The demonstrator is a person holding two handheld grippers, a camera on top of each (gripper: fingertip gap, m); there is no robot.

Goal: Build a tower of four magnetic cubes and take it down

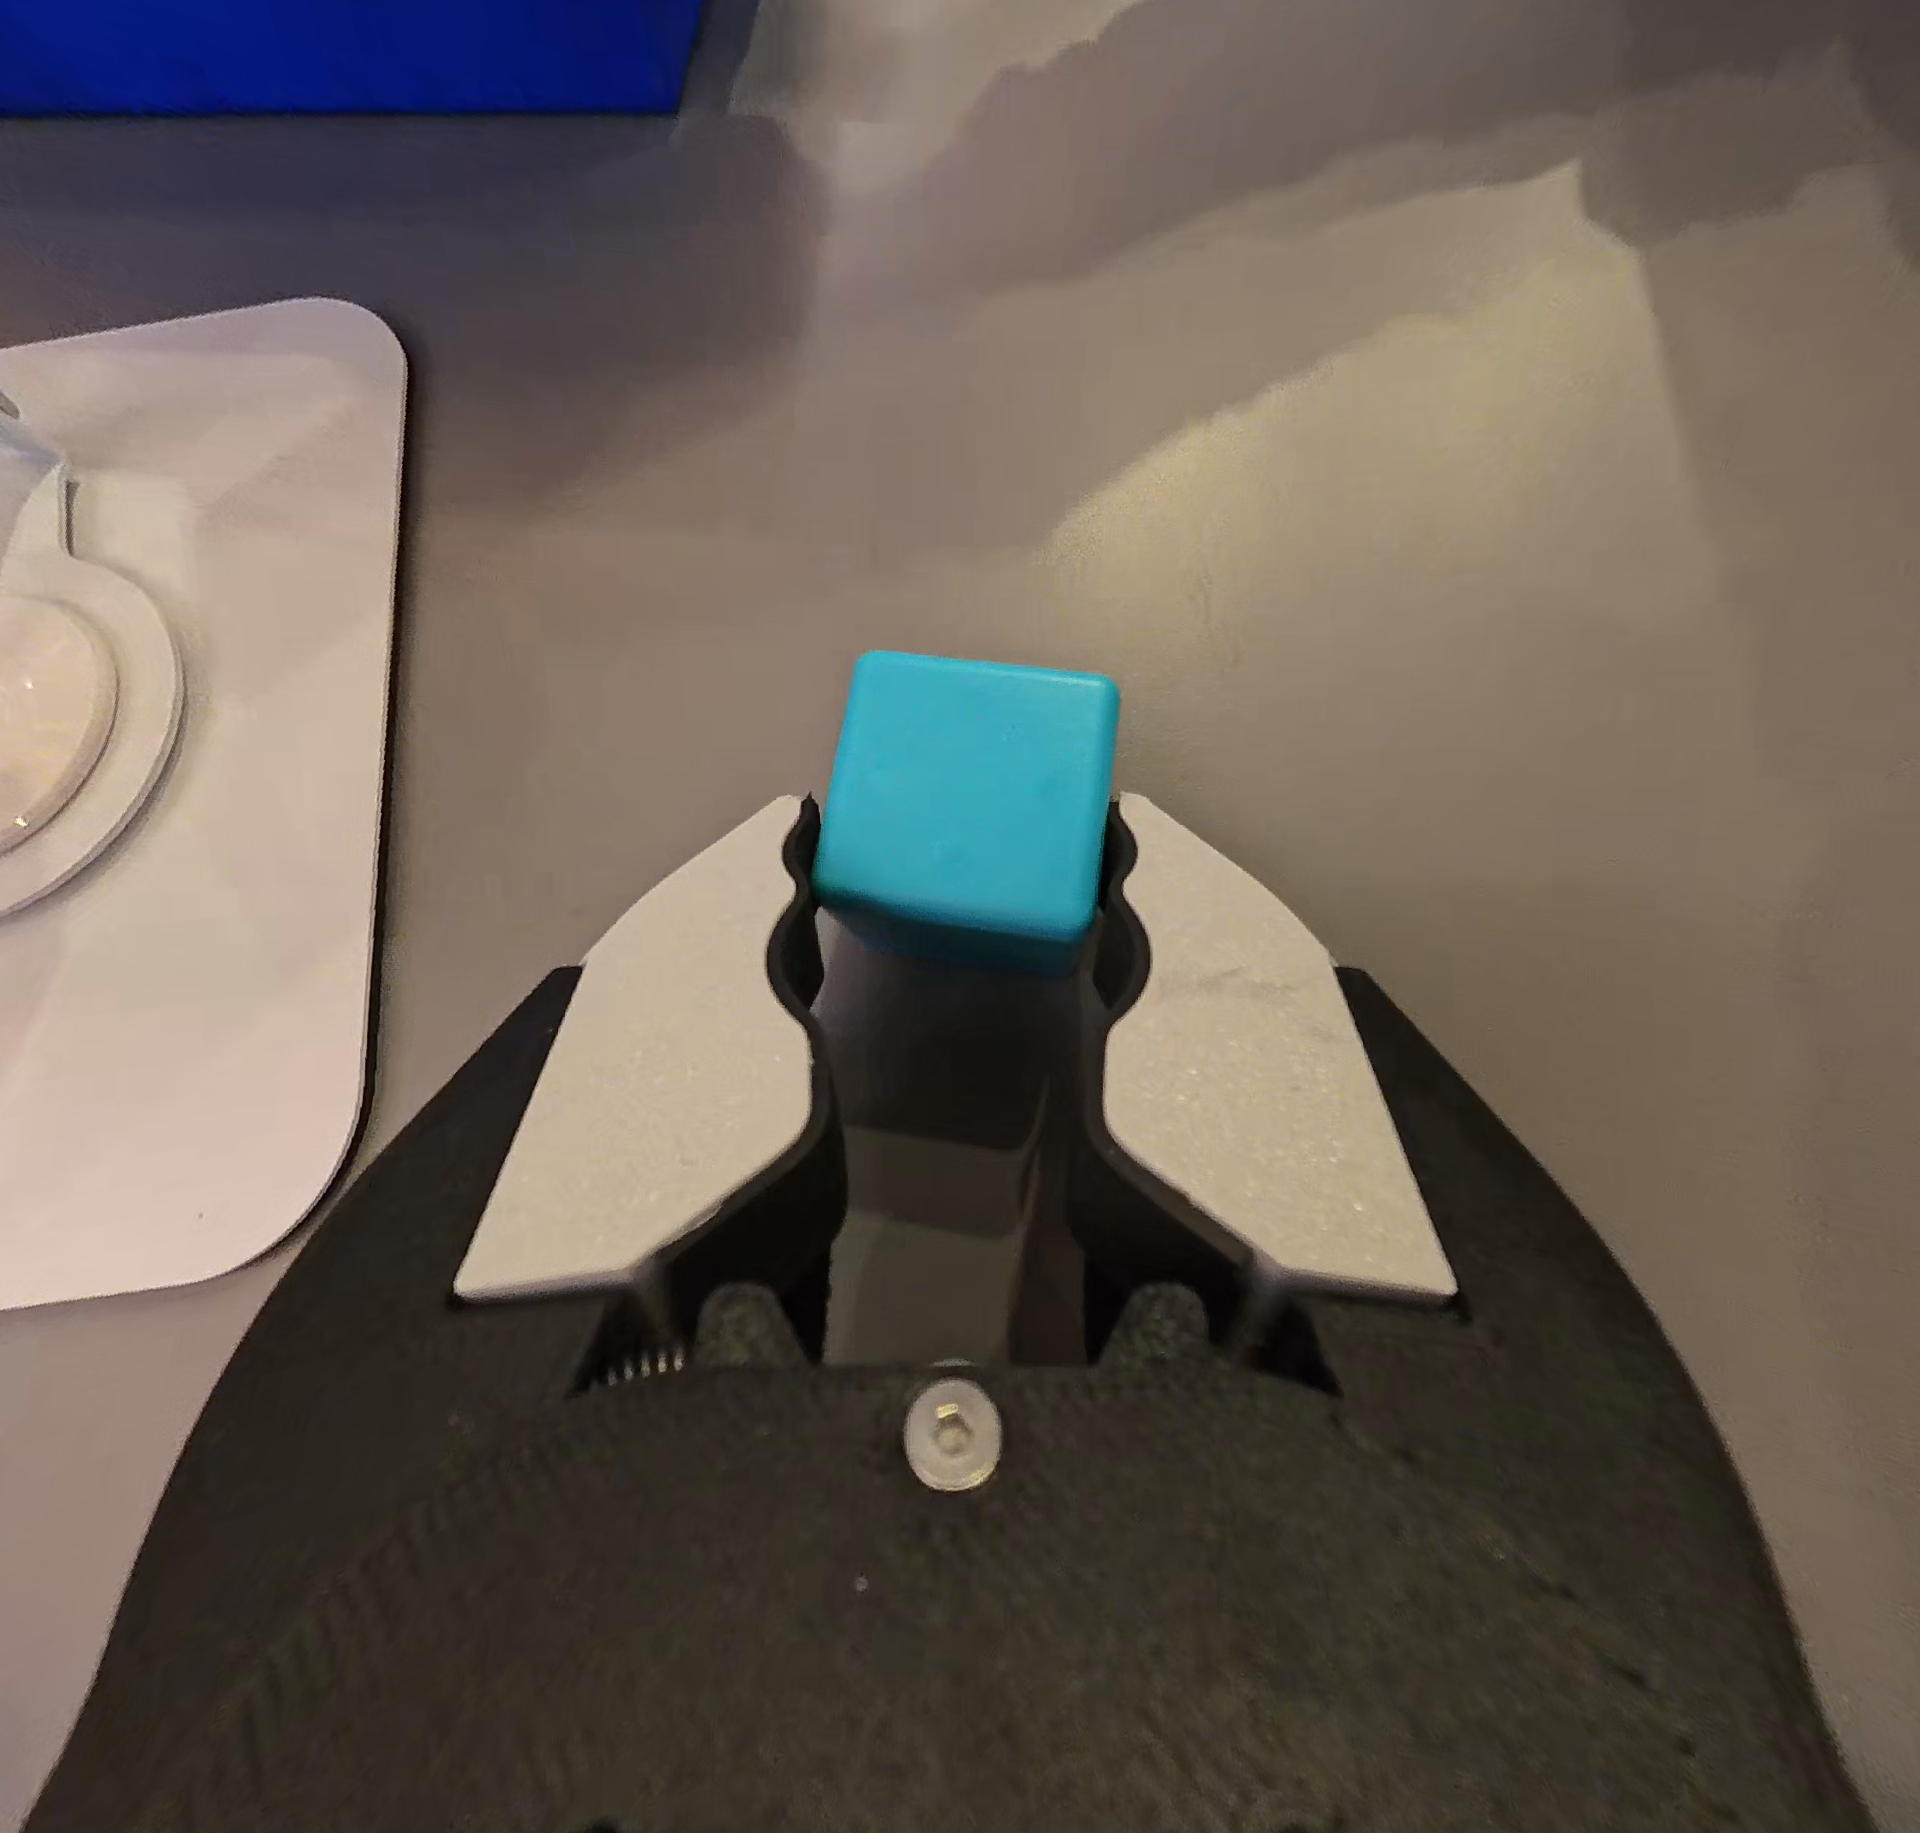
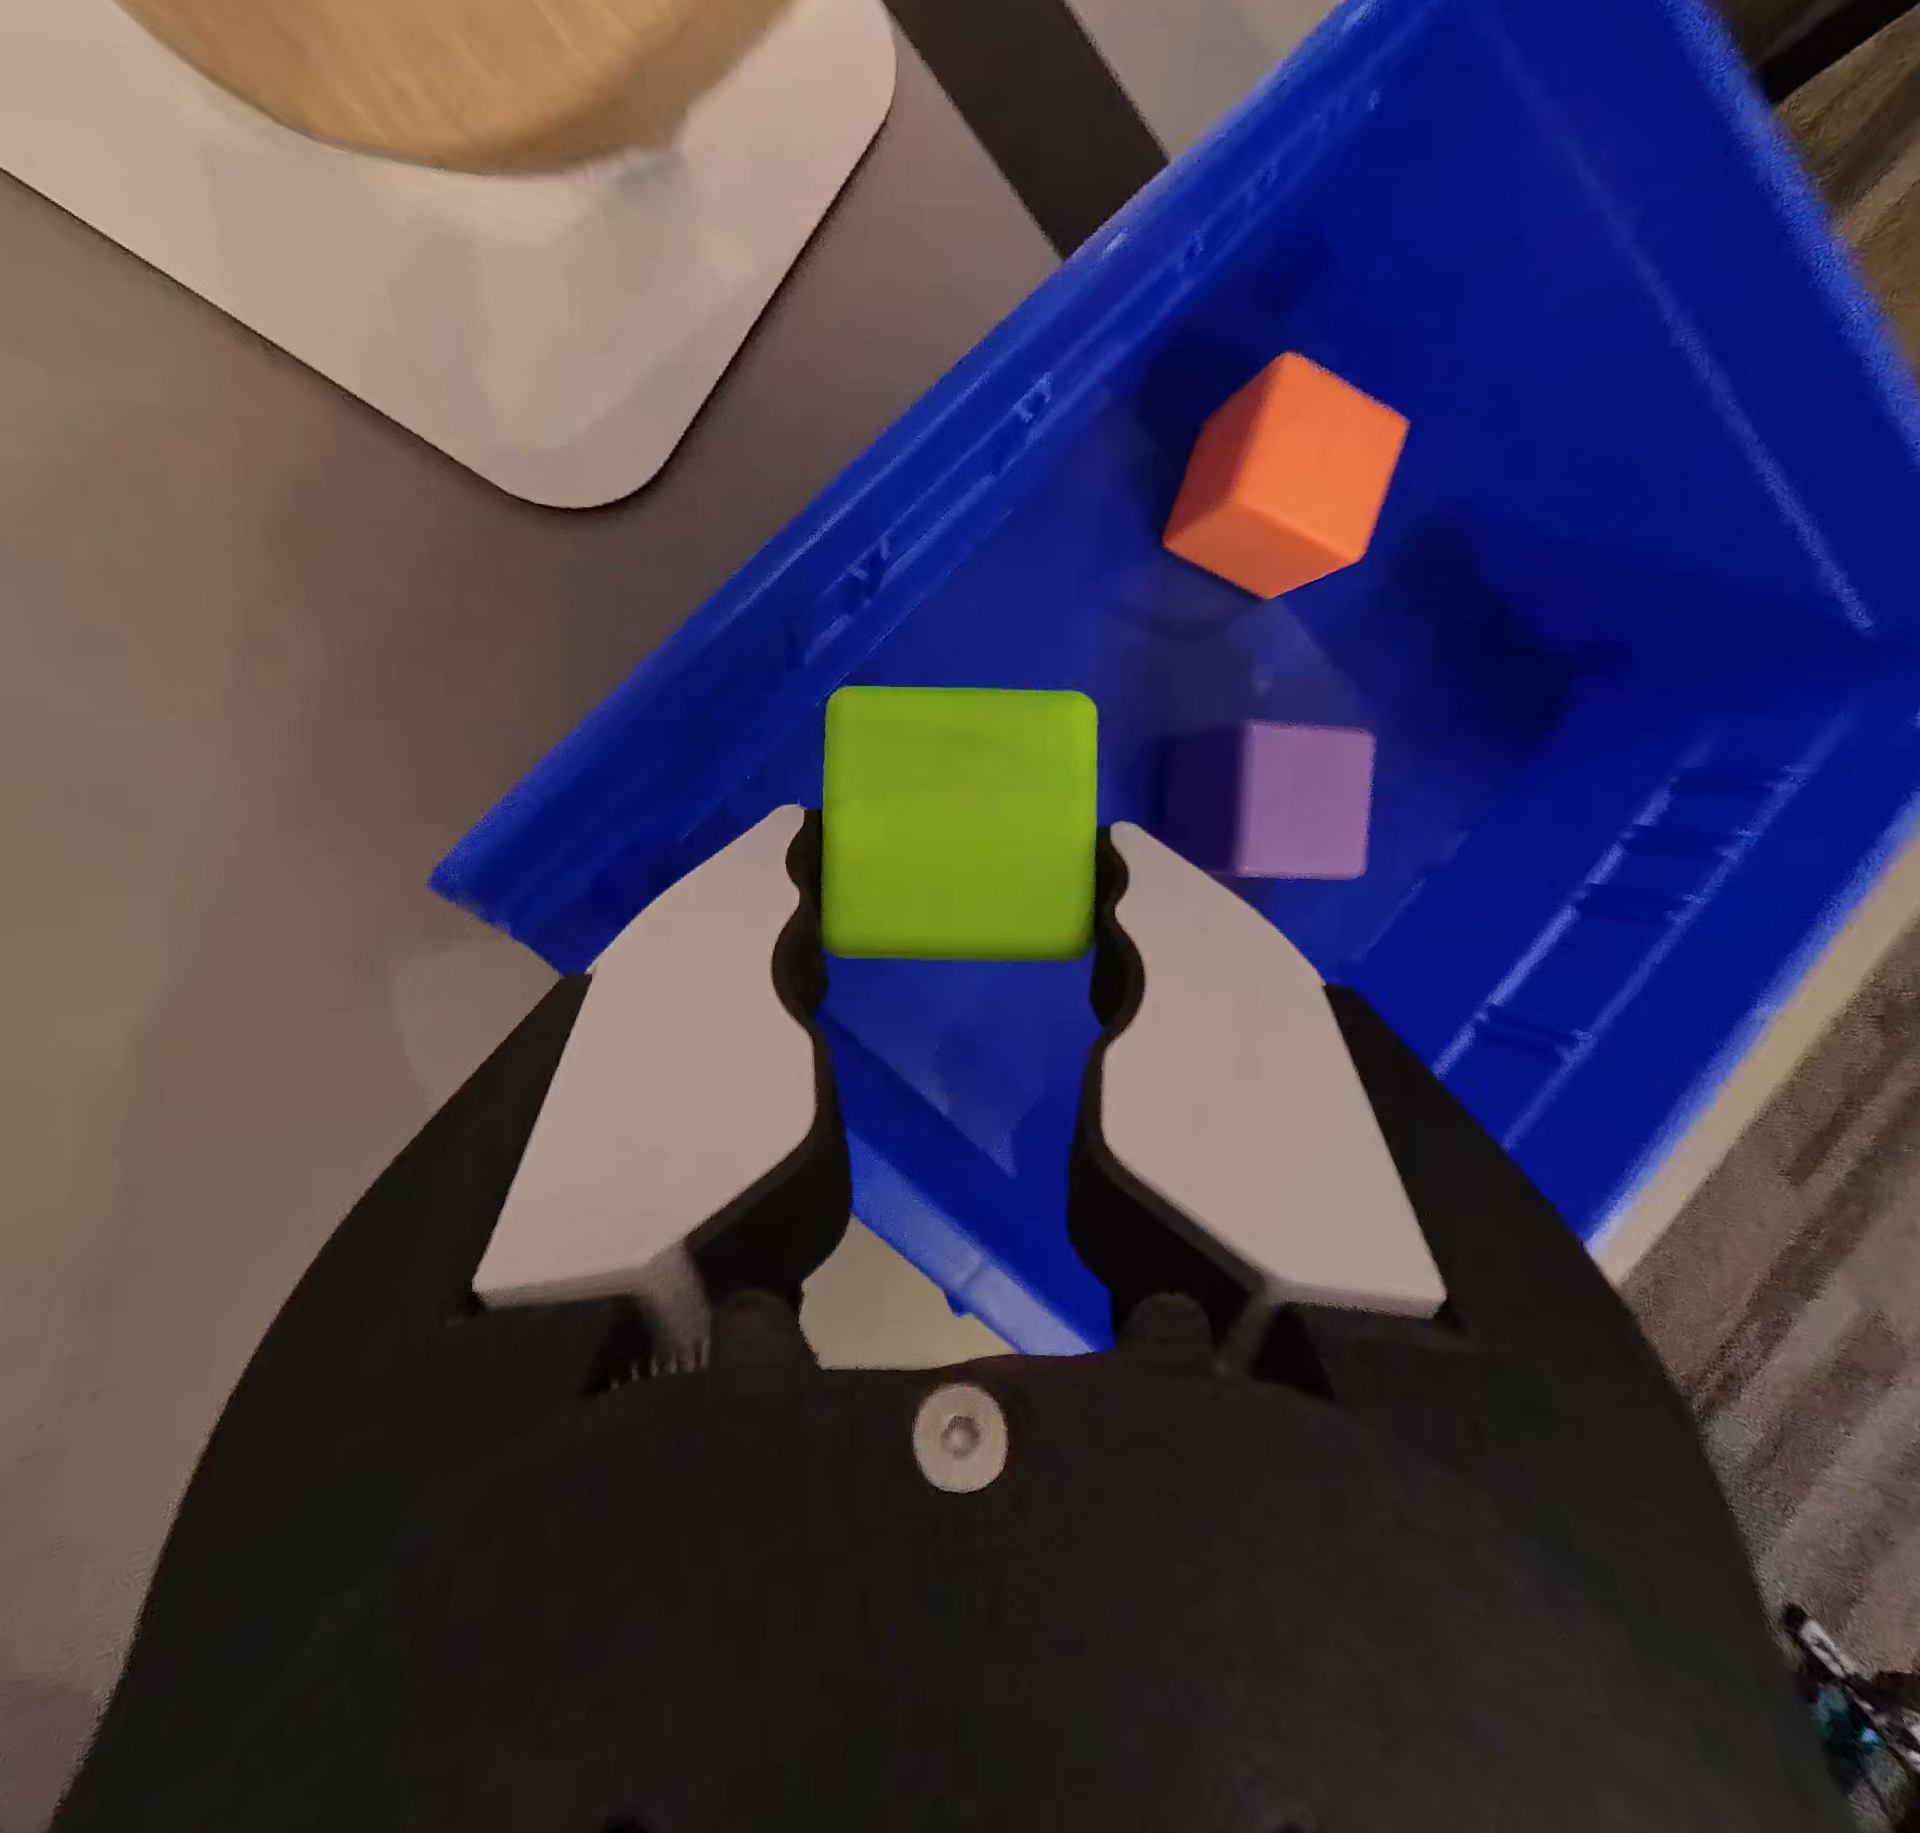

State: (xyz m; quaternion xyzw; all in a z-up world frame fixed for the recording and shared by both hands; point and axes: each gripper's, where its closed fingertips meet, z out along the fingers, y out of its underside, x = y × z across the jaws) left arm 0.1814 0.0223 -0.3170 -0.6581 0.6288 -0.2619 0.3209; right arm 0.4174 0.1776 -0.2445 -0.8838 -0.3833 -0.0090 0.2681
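Note:
My left gripper point(image 1: 961, 827) is shut on a teal cube point(image 1: 961, 812), held over the grey table point(image 1: 1351, 640); whether the cube touches the table I cannot tell. My right gripper point(image 2: 958, 848) is shut on a lime green cube point(image 2: 958, 822), held above the near rim of a blue bin point(image 2: 1610, 433). Inside the bin lie an orange cube point(image 2: 1288, 474) and a purple cube point(image 2: 1283, 796), both to the right of my right gripper and apart from each other.
A white mat point(image 1: 208, 848) with a clear rounded object point(image 1: 52, 723) lies left of the left gripper. A corner of the blue bin point(image 1: 343, 7) shows at its top left. In the right wrist view a tan round object point(image 2: 416, 27) stands on a white mat point(image 2: 520, 329). Carpet floor point(image 2: 1787, 1368) lies at the right. Spacing between my two grippers at the tips: around 30 centimetres.

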